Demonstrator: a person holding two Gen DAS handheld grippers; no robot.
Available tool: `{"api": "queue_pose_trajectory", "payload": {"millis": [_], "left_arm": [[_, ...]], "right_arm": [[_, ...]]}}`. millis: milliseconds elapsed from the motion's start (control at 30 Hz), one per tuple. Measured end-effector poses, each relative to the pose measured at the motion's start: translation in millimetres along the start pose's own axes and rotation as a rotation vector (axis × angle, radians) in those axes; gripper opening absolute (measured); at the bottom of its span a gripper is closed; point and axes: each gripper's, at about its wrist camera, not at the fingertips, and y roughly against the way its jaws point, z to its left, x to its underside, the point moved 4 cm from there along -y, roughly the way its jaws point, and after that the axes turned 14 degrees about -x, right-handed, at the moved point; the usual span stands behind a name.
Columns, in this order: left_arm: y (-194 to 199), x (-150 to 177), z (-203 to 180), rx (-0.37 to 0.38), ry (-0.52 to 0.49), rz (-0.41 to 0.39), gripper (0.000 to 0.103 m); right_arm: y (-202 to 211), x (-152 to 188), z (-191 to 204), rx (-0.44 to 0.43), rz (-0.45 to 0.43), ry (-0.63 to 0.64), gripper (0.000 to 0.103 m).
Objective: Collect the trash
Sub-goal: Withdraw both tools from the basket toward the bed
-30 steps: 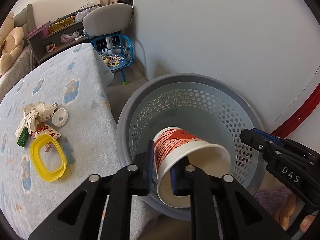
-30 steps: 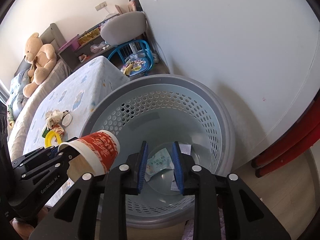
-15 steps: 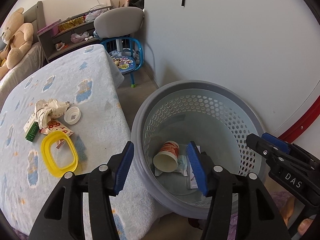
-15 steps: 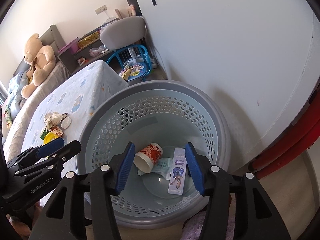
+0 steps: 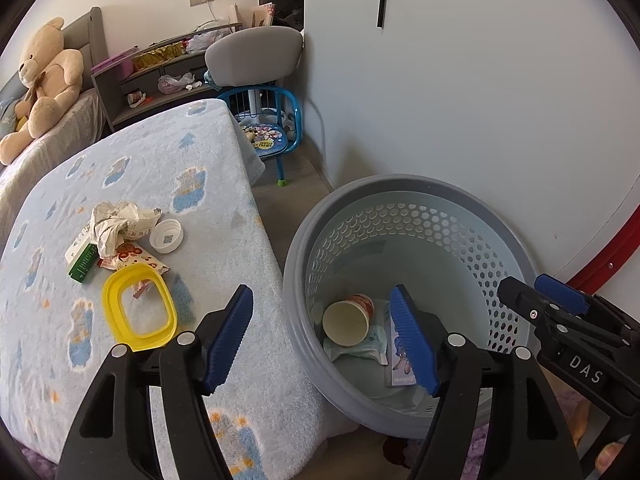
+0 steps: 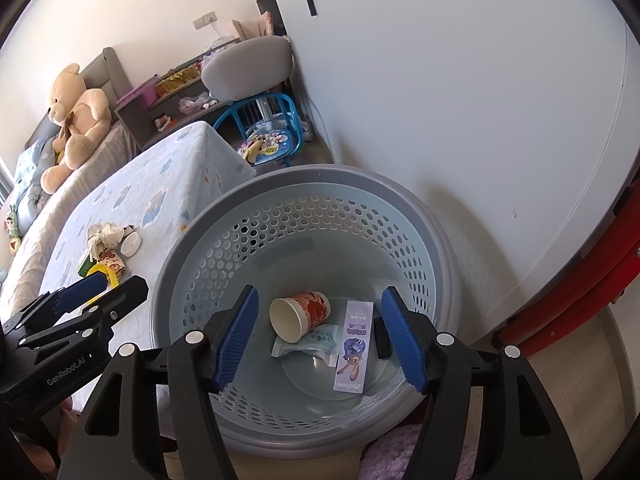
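Note:
A grey perforated basket [image 5: 496, 224] [image 6: 436, 240] stands on the floor beside the table. Inside lie a red and white paper cup [image 5: 347, 319] [image 6: 299, 315] on its side, a pale wrapper [image 6: 316, 340] and a purple card [image 6: 354, 344]. On the table lie crumpled paper [image 5: 118, 220], a white cap [image 5: 166, 236], a green box [image 5: 82, 266], a snack wrapper [image 5: 132, 256] and a yellow ring lid [image 5: 138, 312]. My left gripper [image 5: 322, 336] is open and empty over the basket's near rim. My right gripper [image 6: 318, 338] is open and empty above the basket.
A blue child's chair [image 5: 268, 136] and a grey chair [image 5: 254, 54] stand beyond the table. A white wall [image 5: 480, 80] is behind the basket. A red hoop [image 5: 608, 256] leans at the right. A teddy bear [image 5: 44, 80] sits on a bed at left.
My left gripper opened and dropped the paper cup into the basket. My right gripper opened and let the purple card fall in. Both grippers have pulled back.

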Motion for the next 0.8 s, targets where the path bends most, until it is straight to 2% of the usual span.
{"api": "queue_pose_trajectory", "payload": {"millis": [433,800], "left_arm": [[7,5,18,-0.048,0.043,-0.027,0.071],[11,18,52,-0.075,0.102,-0.028,0.072]], "right_arm": [[0,2,13,0.068,-0.023,0.075,0.076],[-3,3,34,0.117,-0.054,0.140,0.085]]}}
